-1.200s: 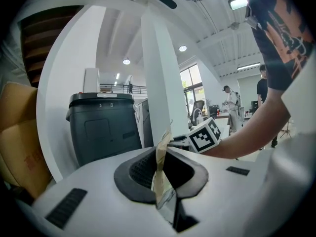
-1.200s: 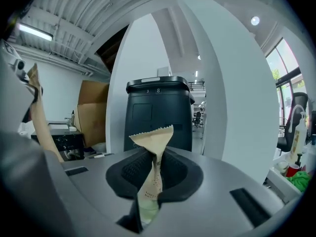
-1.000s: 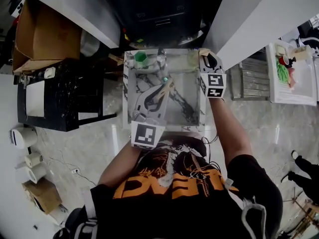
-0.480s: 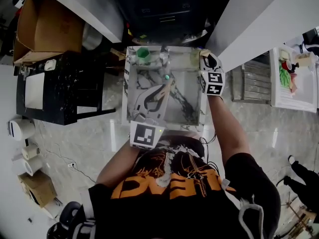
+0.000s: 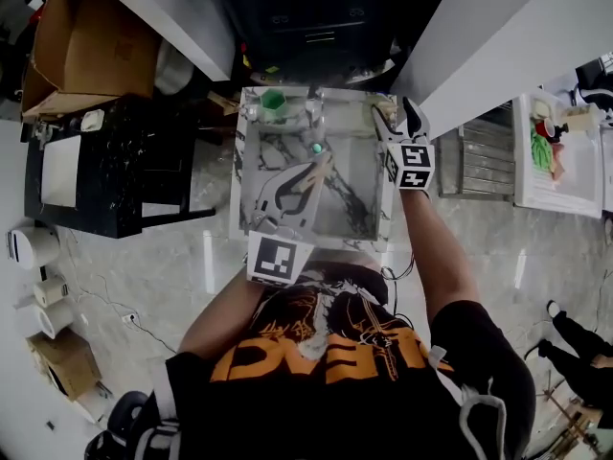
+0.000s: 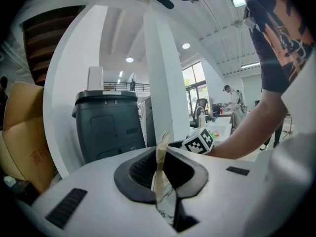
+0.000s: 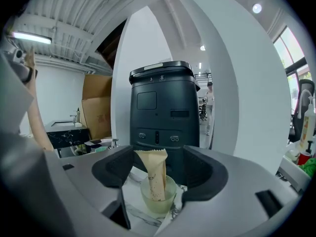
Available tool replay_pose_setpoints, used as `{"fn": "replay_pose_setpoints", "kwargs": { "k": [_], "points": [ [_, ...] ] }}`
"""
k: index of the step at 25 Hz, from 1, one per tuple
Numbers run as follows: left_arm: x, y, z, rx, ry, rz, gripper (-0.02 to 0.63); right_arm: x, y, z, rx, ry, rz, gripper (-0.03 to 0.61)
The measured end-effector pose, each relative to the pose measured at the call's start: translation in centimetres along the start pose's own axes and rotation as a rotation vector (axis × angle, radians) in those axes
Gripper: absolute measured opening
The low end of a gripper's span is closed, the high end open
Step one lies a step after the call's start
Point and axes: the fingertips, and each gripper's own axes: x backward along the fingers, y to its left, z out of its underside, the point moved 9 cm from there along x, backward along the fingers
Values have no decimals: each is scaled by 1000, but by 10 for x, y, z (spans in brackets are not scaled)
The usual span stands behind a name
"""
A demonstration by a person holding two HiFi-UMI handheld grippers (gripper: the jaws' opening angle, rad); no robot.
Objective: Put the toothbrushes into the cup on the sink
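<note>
A pale translucent cup (image 7: 158, 195) stands on the marble sink's (image 5: 287, 123) back right corner. A brown paper-wrapped toothbrush (image 7: 154, 174) leans upright in it. My right gripper (image 7: 159, 177) is open; its jaws have just been opening and stand apart on either side of the cup and packet, clear of both. In the head view the right gripper (image 5: 395, 115) is at that same corner. My left gripper (image 6: 160, 169) is shut on a second brown wrapped toothbrush (image 6: 161, 154), which it holds over the middle of the basin. The left gripper (image 5: 311, 175) points toward the back of the sink.
A green cup (image 5: 273, 102) and a faucet (image 5: 311, 108) sit on the sink's back edge. A dark grey bin (image 7: 163, 107) stands behind the sink between white walls. A black marble-topped cabinet (image 5: 105, 171) and a cardboard box (image 5: 86, 56) are to the left.
The right gripper's fingers have spread apart at the back right corner of the sink. The left gripper has stayed where it was over the basin.
</note>
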Motion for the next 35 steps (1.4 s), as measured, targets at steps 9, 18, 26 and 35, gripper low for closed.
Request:
{"fn": "replay_pose_setpoints", "kwargs": {
  "k": [9, 18, 26, 35],
  "points": [
    [2, 5, 4, 36, -22, 7, 51, 48, 30, -45, -11, -116, -58, 320],
    [-6, 22, 0, 63, -63, 18, 51, 98, 83, -101, -9, -214, -155, 83],
    [-3, 36, -5, 74, -95, 27, 51, 113, 119, -128, -12, -250, -219, 14],
    [8, 70, -2, 78, -117, -14, 51, 101, 139, -138, 3, -236, -239, 14]
  ]
}}
